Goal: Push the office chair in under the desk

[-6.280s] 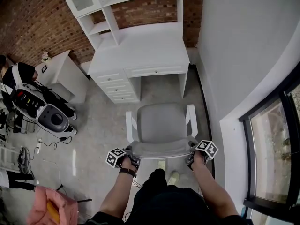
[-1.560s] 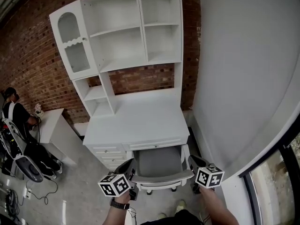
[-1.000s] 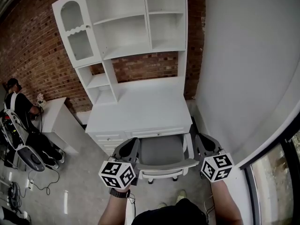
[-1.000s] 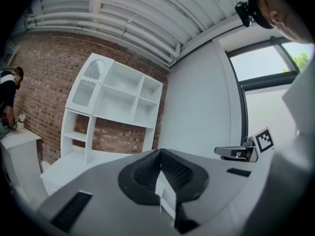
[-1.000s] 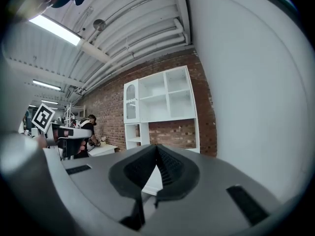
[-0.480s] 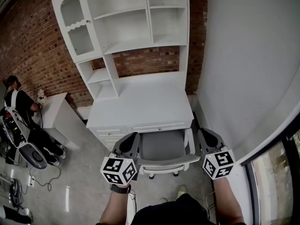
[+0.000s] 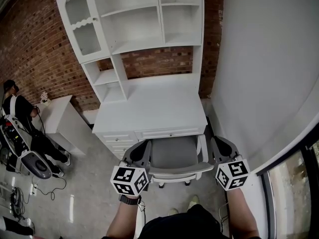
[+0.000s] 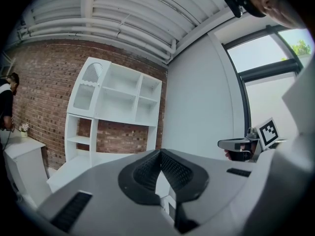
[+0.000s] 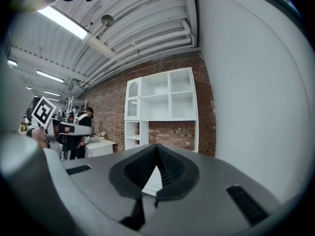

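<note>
Head view. The office chair (image 7: 174, 153) is found at the near edge of the desk (image 7: 149, 108), in the kneehole to the right of the drawer stack (image 7: 122, 143). The far part of the seat is already taken in under the desktop. The backrest (image 7: 182, 169) and the wheeled base (image 7: 172, 180) are not yet under, and lie on the near side.

Orientation: the chair is faced far, toward the brick wall (image 7: 40, 44), with the backrest turned to the person. The backrest's long axis is laid left to right, parallel to the desk's front edge, so the chair is judged square to the opening.

Tools: the left gripper (image 7: 141, 148) is held just beside the backrest's left end, and the right gripper (image 7: 216, 144) just beside the right armrest (image 7: 202, 151). The chair is thus bracketed, and neither hand is noticeably nearer. Both grippers are pointed far. In each gripper view the jaws are seen pressed together with nothing between them. Contact with the chair cannot be confirmed from any view.

Judgement: the remaining travel is straight to the far side, along the seat's front-to-back axis. An equal push at both ends of the backrest is called for; otherwise the chair may be swivelled against the drawer stack.
</note>
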A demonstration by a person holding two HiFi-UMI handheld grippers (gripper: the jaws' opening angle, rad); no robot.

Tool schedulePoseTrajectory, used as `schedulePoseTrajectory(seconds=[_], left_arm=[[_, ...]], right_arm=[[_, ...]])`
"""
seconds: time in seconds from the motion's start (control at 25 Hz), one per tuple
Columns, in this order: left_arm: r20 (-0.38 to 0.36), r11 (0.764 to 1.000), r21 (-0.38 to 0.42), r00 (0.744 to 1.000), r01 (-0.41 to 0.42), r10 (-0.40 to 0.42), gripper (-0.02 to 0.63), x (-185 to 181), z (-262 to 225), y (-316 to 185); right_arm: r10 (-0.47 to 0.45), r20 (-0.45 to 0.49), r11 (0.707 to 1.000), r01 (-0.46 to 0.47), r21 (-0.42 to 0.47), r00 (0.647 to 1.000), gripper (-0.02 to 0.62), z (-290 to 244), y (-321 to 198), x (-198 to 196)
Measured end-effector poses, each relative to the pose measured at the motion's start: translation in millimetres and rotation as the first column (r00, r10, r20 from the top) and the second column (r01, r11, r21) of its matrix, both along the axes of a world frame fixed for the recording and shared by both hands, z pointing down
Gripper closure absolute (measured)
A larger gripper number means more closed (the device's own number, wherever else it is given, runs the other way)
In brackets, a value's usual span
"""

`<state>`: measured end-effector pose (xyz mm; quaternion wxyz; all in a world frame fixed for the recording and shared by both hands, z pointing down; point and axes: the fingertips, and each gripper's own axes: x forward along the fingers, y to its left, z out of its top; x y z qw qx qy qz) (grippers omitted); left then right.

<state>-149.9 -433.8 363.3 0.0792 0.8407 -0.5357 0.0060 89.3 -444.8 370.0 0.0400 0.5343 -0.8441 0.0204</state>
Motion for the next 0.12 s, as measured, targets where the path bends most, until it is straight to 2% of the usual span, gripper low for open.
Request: schedulePoseTrajectory(seconds=[0.12], left_arm=[[0.008,1.000,0.001,1.000,0.007,-0.007,0.600,-3.8,1.9,1.9]], right_arm=[[-0.003,0.001,1.000,0.003,0.000,1.000,0.591,2.5,1.9,-3.8]])
